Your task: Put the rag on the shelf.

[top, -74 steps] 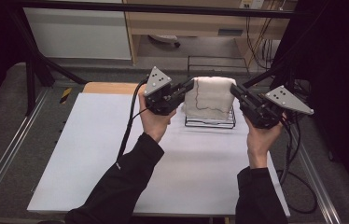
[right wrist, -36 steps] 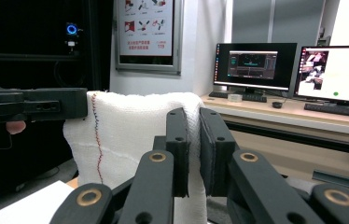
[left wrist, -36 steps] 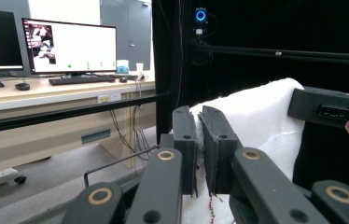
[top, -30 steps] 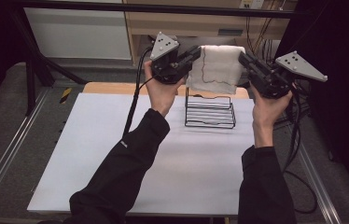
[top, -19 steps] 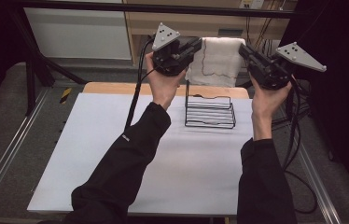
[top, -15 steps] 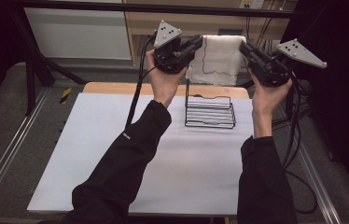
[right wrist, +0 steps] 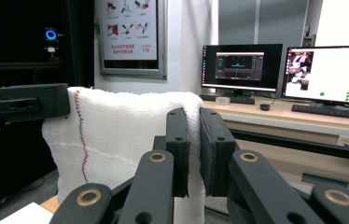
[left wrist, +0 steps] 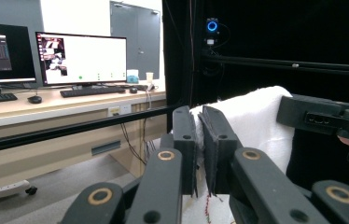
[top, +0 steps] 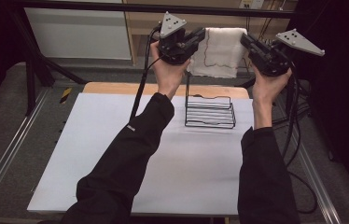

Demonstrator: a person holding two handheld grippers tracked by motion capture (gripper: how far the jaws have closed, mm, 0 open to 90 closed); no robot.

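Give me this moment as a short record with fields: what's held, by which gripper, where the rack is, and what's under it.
held item: white towel, with a red stitched line, stretched in the air between the grippers
left gripper: shut on the towel's edge, raised above the table's far side
right gripper: shut on the towel's opposite edge, at about the same height
wire rack: black, standing on the table below the towel, nothing on it
surface: white sheet covering the table

A black wire rack (top: 210, 112) stands on the white table (top: 116, 154). Behind, two lit monitors (right wrist: 298, 72) and a keyboard (left wrist: 91, 91) are on a wooden desk (left wrist: 46, 105).
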